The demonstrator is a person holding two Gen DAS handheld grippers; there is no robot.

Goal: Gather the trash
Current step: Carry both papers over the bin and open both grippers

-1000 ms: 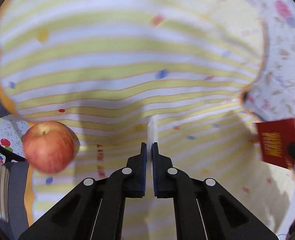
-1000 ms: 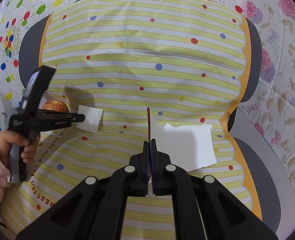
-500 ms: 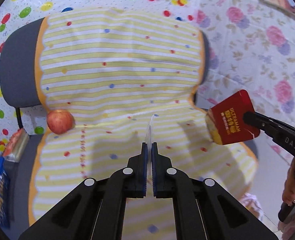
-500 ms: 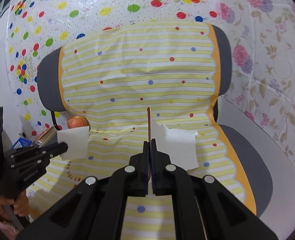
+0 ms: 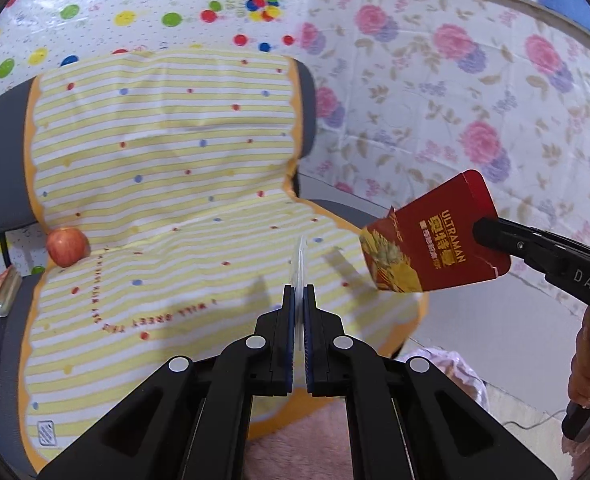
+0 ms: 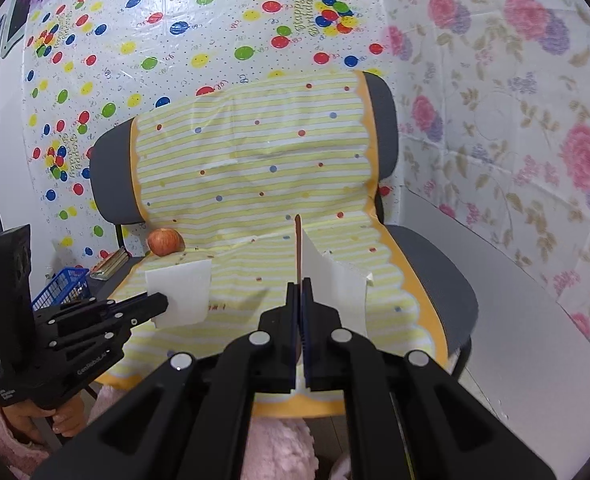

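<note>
My left gripper (image 5: 298, 294) is shut on a white paper card (image 5: 298, 264), seen edge-on; the right wrist view shows that card (image 6: 181, 294) flat in the left gripper (image 6: 161, 304), above the chair seat. My right gripper (image 6: 300, 286) is shut on a flattened red carton, edge-on with its white inside (image 6: 331, 292) showing. In the left wrist view the red carton (image 5: 435, 240) hangs in the right gripper (image 5: 481, 230) to the right of the chair.
A chair (image 6: 431, 268) with a yellow striped cover (image 5: 155, 160) stands ahead. A red apple (image 5: 67, 246) lies at the seat's back left, also in the right wrist view (image 6: 165, 241). A blue basket (image 6: 61, 288) sits left of the chair. Patterned sheets (image 6: 515, 120) cover the walls.
Both grippers have pulled back and up from the chair seat with the card and the carton. The whole chair and walls have come into view.
</note>
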